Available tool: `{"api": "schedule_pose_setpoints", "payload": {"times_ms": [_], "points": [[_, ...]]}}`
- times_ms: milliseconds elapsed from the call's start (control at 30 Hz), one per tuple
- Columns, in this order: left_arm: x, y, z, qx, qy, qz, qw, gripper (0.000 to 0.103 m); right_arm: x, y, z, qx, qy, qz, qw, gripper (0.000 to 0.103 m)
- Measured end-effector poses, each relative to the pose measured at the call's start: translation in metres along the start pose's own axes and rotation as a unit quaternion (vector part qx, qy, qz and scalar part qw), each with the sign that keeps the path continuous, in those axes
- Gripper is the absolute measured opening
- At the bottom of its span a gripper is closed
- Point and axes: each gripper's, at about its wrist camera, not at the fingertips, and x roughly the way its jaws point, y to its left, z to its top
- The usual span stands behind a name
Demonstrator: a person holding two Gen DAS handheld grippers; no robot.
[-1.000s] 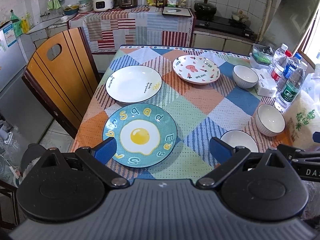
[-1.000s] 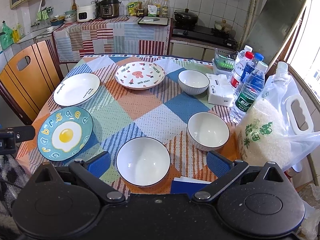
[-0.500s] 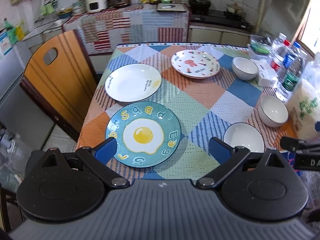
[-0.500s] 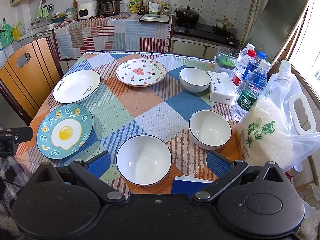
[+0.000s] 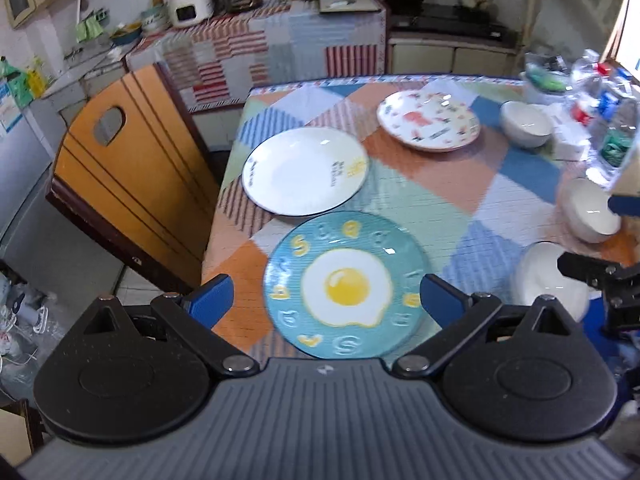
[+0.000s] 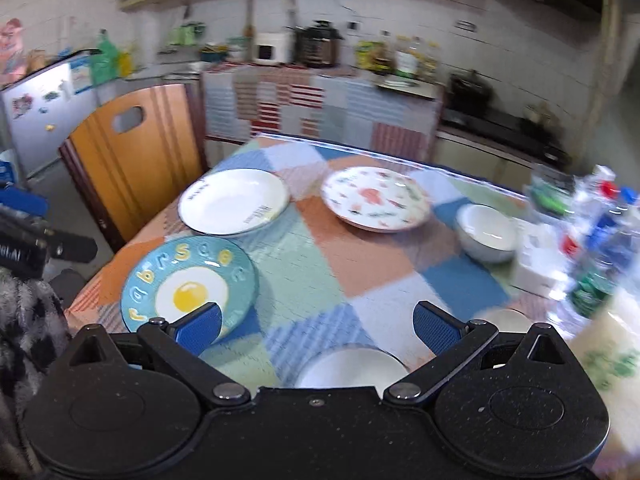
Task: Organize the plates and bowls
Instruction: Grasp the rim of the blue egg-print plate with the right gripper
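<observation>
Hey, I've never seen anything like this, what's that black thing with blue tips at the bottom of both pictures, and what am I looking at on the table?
Those are two hand-held grippers, one in each of a person's hands; no robot arm is involved. Each carries a fisheye camera looking forward along its two blue-tipped fingers, so one picture comes from the left gripper and the other from the right gripper. Both are open and hold nothing.

On the patchwork table lie three plates: an egg plate nearest, a white plate behind it, and a patterned plate farther back. Three white bowls sit to the right: a far bowl, a middle bowl and a near bowl. Water bottles stand at the right edge. Both pictures are blurred.
</observation>
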Motion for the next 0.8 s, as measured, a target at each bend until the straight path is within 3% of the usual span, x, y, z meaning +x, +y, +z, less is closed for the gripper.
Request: {"api": "schedule_pose_setpoints", "payload": {"times_ms": [167,267,367,500,600,667,733,800], "points": [[0.047,0.027,0.013,0.001,0.051,-0.009,0.9986,0.096,0.049,0.001,0.005,0.067,0.016,0.124,0.990,0.100],[0.074,0.033,0.022,0.020,0.075,-0.009,0.9969,0.095,0.085,0.011,0.011,0.082,0.050,0.161,0.982,0.091],[0.104,0.041,0.027,0.022,0.105,-0.016,0.9941,0.095,0.121,0.015,0.010,0.128,0.101,0.172,0.972,0.086],[0.146,0.051,0.029,0.021,0.142,-0.029,0.9892,0.091,0.151,0.023,0.005,0.143,0.142,0.168,0.965,0.078],[0.174,0.058,0.024,0.024,0.160,-0.034,0.9862,0.081,0.168,0.025,0.000,0.161,0.159,0.168,0.960,0.067],[0.187,0.061,0.018,0.025,0.170,-0.045,0.9841,0.076,0.176,0.023,-0.002,0.184,0.170,0.170,0.953,0.054],[0.199,0.065,0.013,0.015,0.186,-0.062,0.9805,0.068,0.181,0.021,-0.005,0.206,0.180,0.171,0.946,0.050],[0.205,0.069,0.009,0.000,0.199,-0.078,0.9769,0.058,0.181,0.023,-0.006,0.206,0.176,0.160,0.949,0.048]]}}
